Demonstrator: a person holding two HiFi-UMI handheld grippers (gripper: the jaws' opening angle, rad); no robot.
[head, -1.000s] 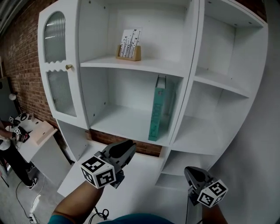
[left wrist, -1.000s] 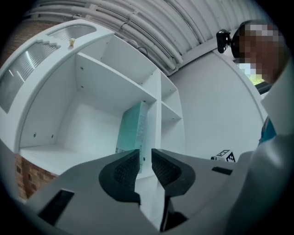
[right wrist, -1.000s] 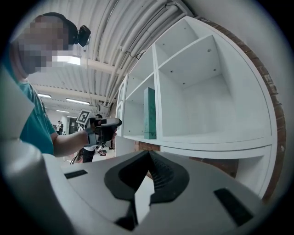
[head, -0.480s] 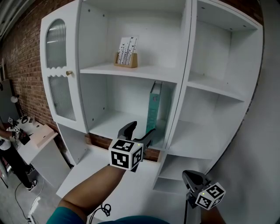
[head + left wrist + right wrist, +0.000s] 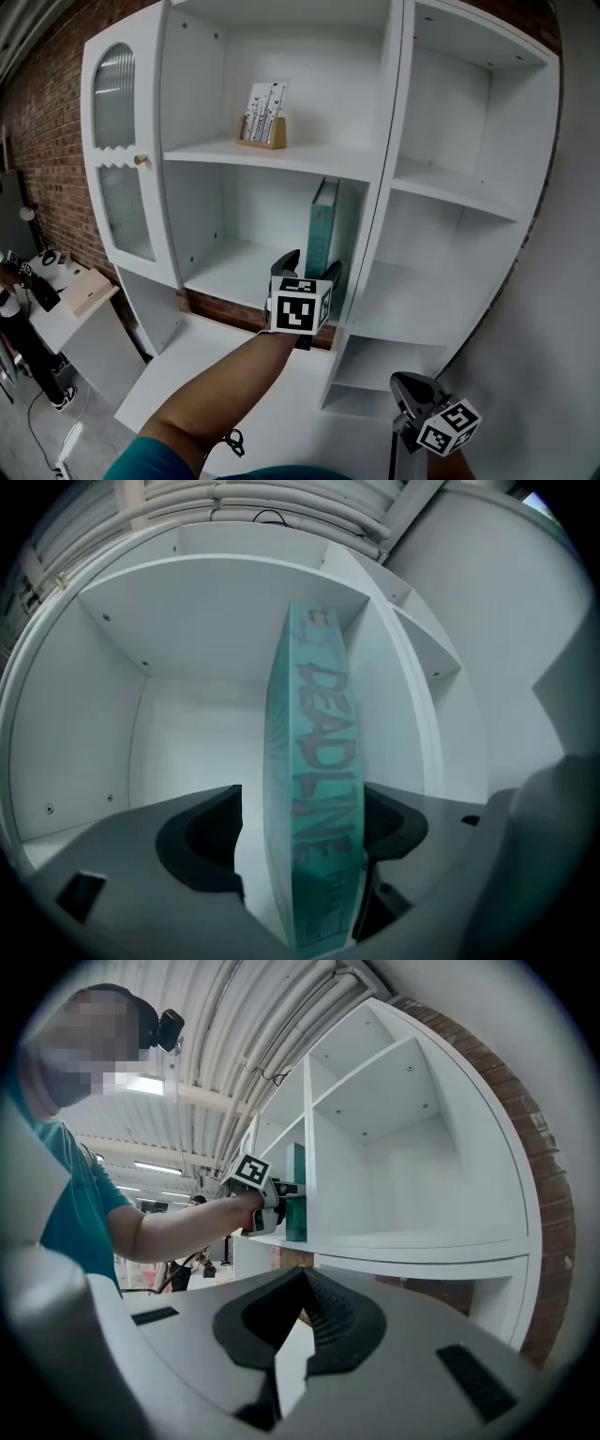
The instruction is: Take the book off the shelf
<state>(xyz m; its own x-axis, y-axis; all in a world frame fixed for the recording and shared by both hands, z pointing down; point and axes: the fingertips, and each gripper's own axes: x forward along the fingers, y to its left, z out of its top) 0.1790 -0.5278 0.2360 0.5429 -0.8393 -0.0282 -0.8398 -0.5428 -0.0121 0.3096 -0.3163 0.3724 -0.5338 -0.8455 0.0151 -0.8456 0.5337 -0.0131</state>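
The left gripper (image 5: pixel 308 267) reaches into the white shelf's (image 5: pixel 230 272) middle compartment. Its jaws are opening wide on either side of the teal book (image 5: pixel 322 234) — spine between them, pads not pressing. The book stands upright by the right divider. Lower right, the right gripper (image 5: pixel 410 384) hangs closed — empty.

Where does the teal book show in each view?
Head view: teal book stands upright at centre.
Left gripper view: fills the centre, spine towards camera.
Right gripper view: small, left of centre.
Shared landmark: white upright divider beside the book.
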